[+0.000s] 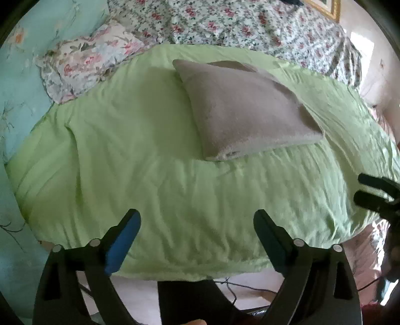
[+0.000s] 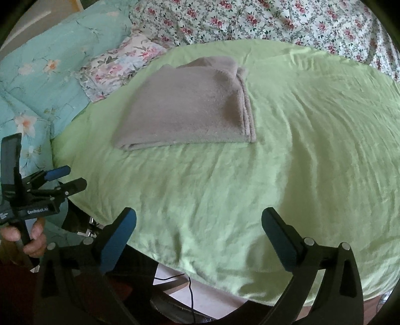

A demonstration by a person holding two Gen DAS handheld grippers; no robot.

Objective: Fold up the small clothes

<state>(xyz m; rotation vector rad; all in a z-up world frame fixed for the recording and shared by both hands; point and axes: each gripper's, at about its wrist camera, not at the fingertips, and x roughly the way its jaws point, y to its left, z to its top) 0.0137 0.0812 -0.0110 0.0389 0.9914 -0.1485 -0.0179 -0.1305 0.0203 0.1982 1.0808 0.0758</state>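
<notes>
Work surface = light green sheet (image 1: pixel 155 160) (image 2: pixel 300 150), wrinkled, spread over a raised rounded surface; its near edge hangs over, w/ pale floor and a black cable (image 2: pixel 191 297) visible below in the right wrist view.

Task item: grey fleece cloth (image 1: pixel 245 110) (image 2: pixel 190 107), already folded into a flat multi-layer rectangle, lying on the green sheet toward its far side. Stacked layer edges show along its right side in the right wrist view. Nothing touching it; both grippers well apart from it, near the sheet's front edge.

Left gripper (image 1: pixel 197 240) (image 2: pixel 68 178): jaws spread wide, nothing between them, blue pads facing in, hovering over the sheet's front edge. Right wrist view shows it at far left, held by a hand (image 2: pixel 27 240) on its handle.

Right gripper (image 2: pixel 198 237) (image 1: pixel 365 190): jaws also spread wide and empty, above the near part of the sheet. In the left wrist view only its finger tips show at the right edge.

Room: behind the green sheet, a white bedspread w/ small red roses (image 1: pixel 250 22) (image 2: pixel 275 20). Left of it a floral pillow (image 1: pixel 90 60) (image 2: pixel 120 65) in pink/blue, touching the sheet's far-left edge. Further left a turquoise quilt w/ pale flowers (image 1: pixel 25 75) (image 2: pixel 50 70). Gold picture frame (image 1: pixel 327 10) at top right in the left wrist view, bright light on the right side of the room.
</notes>
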